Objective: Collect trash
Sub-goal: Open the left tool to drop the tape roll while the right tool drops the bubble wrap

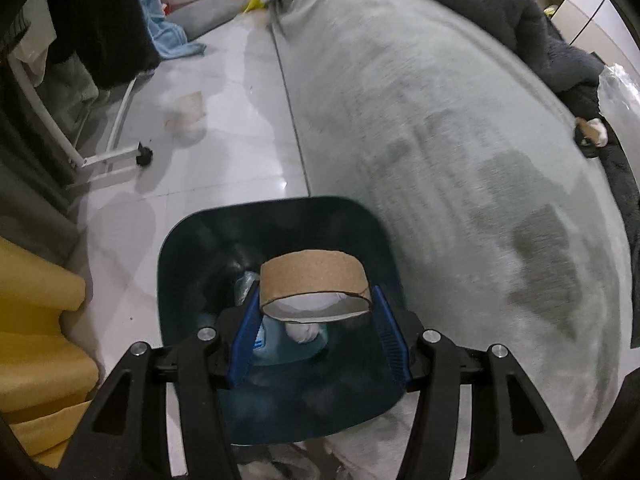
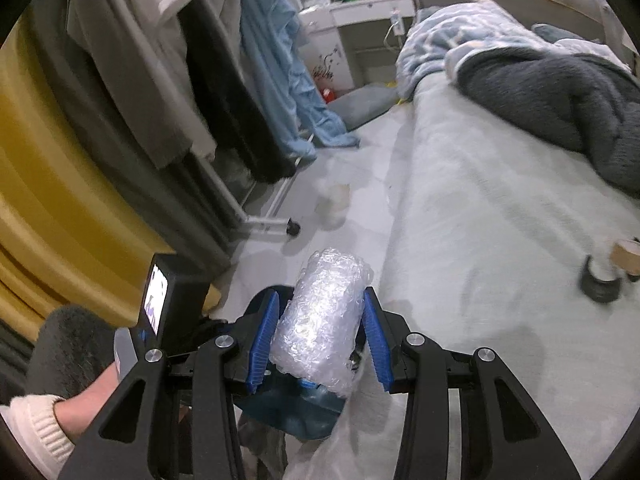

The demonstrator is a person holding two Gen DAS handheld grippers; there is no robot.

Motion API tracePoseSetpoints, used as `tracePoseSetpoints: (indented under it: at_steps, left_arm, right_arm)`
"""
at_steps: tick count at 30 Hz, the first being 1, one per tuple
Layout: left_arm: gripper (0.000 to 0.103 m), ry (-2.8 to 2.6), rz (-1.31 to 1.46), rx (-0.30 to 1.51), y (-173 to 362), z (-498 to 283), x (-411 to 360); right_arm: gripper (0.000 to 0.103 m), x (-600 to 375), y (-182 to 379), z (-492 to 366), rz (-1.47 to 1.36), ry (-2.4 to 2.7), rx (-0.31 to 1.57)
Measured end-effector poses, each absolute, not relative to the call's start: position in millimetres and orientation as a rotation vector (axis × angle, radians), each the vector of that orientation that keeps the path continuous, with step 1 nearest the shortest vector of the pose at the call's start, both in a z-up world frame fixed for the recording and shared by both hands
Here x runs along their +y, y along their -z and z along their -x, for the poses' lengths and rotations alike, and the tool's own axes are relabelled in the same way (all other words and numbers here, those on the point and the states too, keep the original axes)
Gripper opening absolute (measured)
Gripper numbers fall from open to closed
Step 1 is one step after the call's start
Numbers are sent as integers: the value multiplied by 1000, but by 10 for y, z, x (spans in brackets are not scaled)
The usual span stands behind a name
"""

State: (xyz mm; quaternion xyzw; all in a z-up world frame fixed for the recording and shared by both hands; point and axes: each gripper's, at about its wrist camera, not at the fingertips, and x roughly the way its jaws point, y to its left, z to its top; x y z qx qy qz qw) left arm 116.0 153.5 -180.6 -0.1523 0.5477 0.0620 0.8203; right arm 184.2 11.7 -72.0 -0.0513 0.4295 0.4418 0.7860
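We hold the left gripper point(image 1: 316, 312) above a dark teal trash bin point(image 1: 180, 264) that stands on the pale tiled floor point(image 1: 224, 152) beside the bed point(image 1: 420, 120). Between its blue fingers point(image 1: 248, 332) sits a cardboard tape core point(image 1: 314, 280), the ring lying across the gap with one finger pressed to each side, so the fingers are partly closed and clamped on it. The core hangs directly over the bin's mouth, and inside the bin we see a crumpled white wad and a bluish plastic item. In the right wrist view, the right gripper point(image 2: 324, 332) has its blue fingers point(image 2: 262, 344) closed partway on a roll of clear bubble wrap point(image 2: 320, 320), which stands between them, gripped on both flanks, its top rising past the fingertips. Below that bundle the teal bin point(image 2: 296, 416) shows again, close under the fingers. A hand point(image 2: 86, 408) in a cream cuff grips the other device at lower left. On the bed lie more tape rolls point(image 2: 612, 268), well apart from both grippers, and another cardboard piece point(image 1: 186, 110) rests on the floor near the clothes rack point(image 1: 116, 156).
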Motion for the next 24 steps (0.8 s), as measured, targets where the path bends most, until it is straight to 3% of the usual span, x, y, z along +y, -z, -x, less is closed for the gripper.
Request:
tracePoseSetpoints:
  at_steps: [10, 14, 24]
  left_arm:
    - [58, -140, 398, 1291, 2195, -1004, 1866]
    - [73, -131, 427, 1309, 2254, -918, 1963]
    - [82, -188, 418, 1167, 1833, -849, 2228]
  right_arm:
    - [43, 687, 1039, -1806, 185, -1007, 1005]
    - [43, 814, 1214, -1813, 221, -1011, 1043]
    - [44, 993, 1610, -1809, 295, -984, 1126]
